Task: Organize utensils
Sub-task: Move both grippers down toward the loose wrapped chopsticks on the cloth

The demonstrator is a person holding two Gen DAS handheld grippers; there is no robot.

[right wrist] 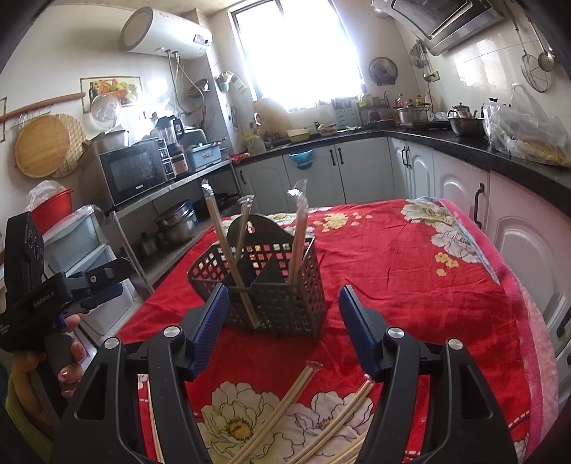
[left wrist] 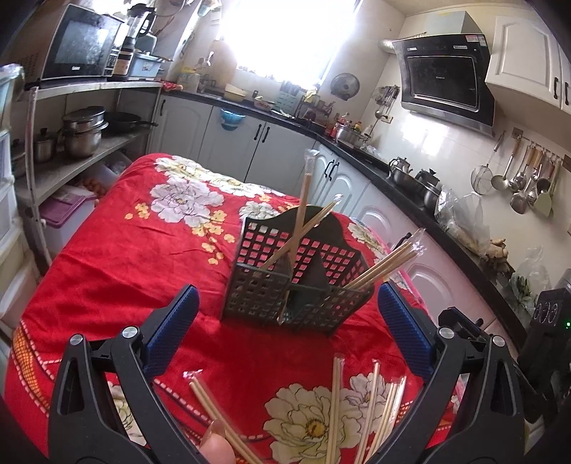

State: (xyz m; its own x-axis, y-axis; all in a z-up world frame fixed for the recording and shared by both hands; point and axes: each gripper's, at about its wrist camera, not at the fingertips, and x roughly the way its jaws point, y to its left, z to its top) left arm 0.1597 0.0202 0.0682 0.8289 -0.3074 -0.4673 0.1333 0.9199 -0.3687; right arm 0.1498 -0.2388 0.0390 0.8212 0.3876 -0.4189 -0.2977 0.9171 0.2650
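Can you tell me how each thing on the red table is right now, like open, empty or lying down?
Left gripper: open, holding nothing.
Right gripper: open, holding nothing.
Black basket: upright on the cloth, wrapped chopsticks already in it.
Chopsticks in the basket: standing, leaning.
Loose chopsticks: lying flat on the cloth, near the grippers.
Red flowered cloth: spread over the table.

A home kitchen. A black counter (right wrist: pixel 464 142) runs over white cabinets (right wrist: pixel 360 167) around the corner under a bright window (right wrist: pixel 299 50). A range hood (left wrist: pixel 446 78) hangs on the tiled wall, with ladles (left wrist: pixel 517 178) on a rail beside it. A microwave (right wrist: pixel 134 171) and blender (right wrist: pixel 171 132) stand on a metal shelf, pots (left wrist: pixel 84 132) below. A water heater (right wrist: pixel 164 34) is mounted high, and kettles (left wrist: pixel 414 175) stand on the counter.
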